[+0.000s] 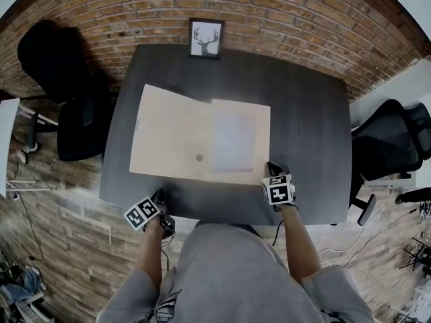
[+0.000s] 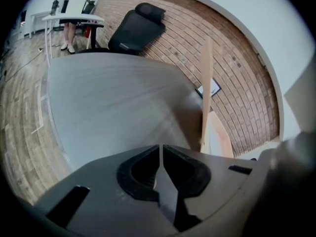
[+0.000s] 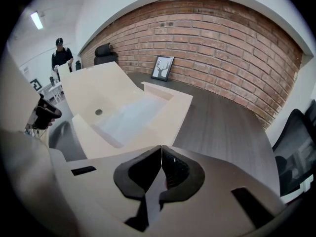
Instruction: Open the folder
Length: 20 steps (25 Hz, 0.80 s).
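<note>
A cream folder (image 1: 202, 140) lies open on the dark table (image 1: 303, 113), with a pale sheet (image 1: 232, 140) in its right half. Its left cover (image 3: 94, 90) stands tilted up, and in the left gripper view I see it edge-on (image 2: 206, 93). My right gripper (image 1: 271, 168) is shut at the folder's front right corner, and nothing shows between the jaws (image 3: 161, 147). My left gripper (image 1: 161, 197) is near the table's front edge, apart from the folder. It is shut and holds nothing (image 2: 161, 146).
A framed deer picture (image 1: 206, 38) leans against the brick wall at the table's far edge. A black office chair (image 1: 67, 99) stands to the left and another (image 1: 387, 140) to the right. A person (image 3: 61, 58) stands far off by a white table.
</note>
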Available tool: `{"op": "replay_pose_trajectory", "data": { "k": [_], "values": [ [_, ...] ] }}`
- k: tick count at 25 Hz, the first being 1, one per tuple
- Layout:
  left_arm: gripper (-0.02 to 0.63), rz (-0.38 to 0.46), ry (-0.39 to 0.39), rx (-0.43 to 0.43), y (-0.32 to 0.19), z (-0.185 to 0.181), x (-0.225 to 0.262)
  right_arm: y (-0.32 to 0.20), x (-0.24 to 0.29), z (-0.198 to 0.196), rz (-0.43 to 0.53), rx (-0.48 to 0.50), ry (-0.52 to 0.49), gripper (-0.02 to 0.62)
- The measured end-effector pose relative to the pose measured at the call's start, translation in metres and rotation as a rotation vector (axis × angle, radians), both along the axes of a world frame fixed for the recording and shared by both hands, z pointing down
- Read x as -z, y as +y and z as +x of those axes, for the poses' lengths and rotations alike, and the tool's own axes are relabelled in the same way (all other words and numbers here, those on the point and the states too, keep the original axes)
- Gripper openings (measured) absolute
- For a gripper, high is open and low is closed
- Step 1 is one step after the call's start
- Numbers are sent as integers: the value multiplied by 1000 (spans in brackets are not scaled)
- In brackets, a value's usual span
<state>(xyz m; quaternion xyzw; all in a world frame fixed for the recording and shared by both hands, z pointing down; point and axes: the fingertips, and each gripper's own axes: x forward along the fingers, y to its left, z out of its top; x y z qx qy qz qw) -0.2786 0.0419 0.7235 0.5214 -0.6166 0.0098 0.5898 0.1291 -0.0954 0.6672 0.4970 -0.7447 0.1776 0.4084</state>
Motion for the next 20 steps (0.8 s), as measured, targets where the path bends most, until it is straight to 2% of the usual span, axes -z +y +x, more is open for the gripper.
{"op": "replay_pose_trajectory", "data": {
  "k": [3,7,10,15,20],
  "values": [
    [19,17,6,-38,10,17,3,0,-1,0,0,-2,-2,2],
    [15,72,-36,-126,11,35,17,0,-1,0,-12,-11,-9,2],
    [14,121,-106,-213,6,47,34,2,5,-4,-13,-14,-20,2],
    [6,216,-264,-354,-8,64,62,-1,34,-20,58,-8,-70,2],
    [3,307,-365,-443,-26,86,92,-4,67,-33,127,2,-130,0]
  ]
}}
